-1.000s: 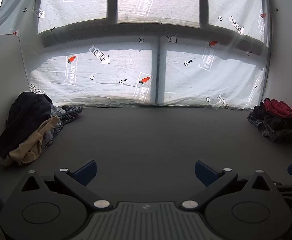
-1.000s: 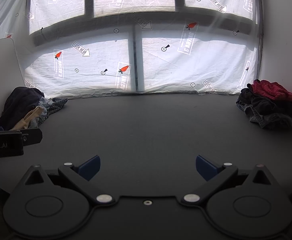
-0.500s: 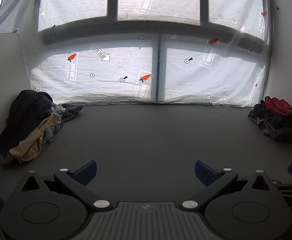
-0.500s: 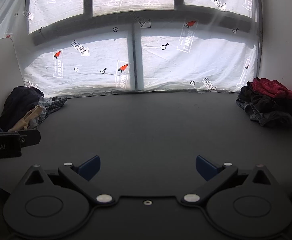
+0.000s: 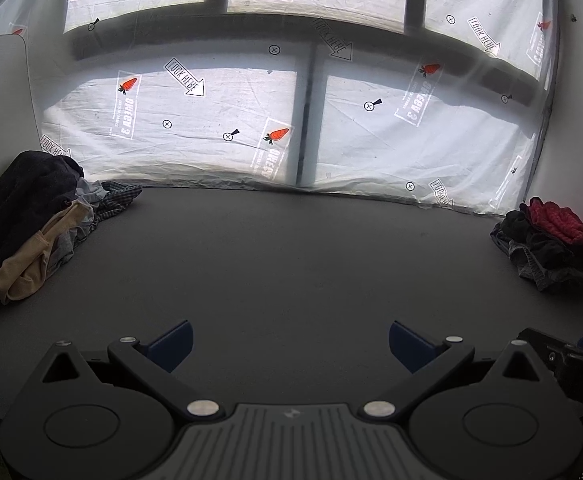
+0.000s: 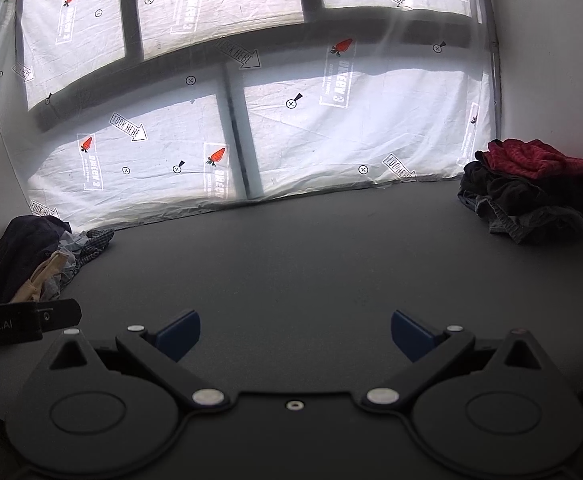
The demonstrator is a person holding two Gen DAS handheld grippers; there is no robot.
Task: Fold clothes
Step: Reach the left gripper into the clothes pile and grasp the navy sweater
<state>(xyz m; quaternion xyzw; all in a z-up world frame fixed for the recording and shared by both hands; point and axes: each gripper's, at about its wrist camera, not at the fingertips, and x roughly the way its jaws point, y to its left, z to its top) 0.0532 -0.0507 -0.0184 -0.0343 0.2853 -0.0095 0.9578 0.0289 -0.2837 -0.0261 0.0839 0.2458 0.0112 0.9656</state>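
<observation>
Right claw (image 6: 295, 334) has tilted rightward toward the red-topped pile (image 6: 527, 188), jaws apart.

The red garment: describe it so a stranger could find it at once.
Start at the plastic-covered window behind the dark table and follow it to the far right corner by the white wall. A clothes pile sits there, and the red garment lies on top of it. It is the only bright red piece; the clothes under it are black and grey.

The table (image 5: 291, 264) looks matt dark grey and smooth. Both clothes piles (image 5: 31, 232) (image 6: 527, 188) are soft crumpled cloth, and the window's covered in wrinkly printed plastic sheeting (image 5: 211, 128).
</observation>
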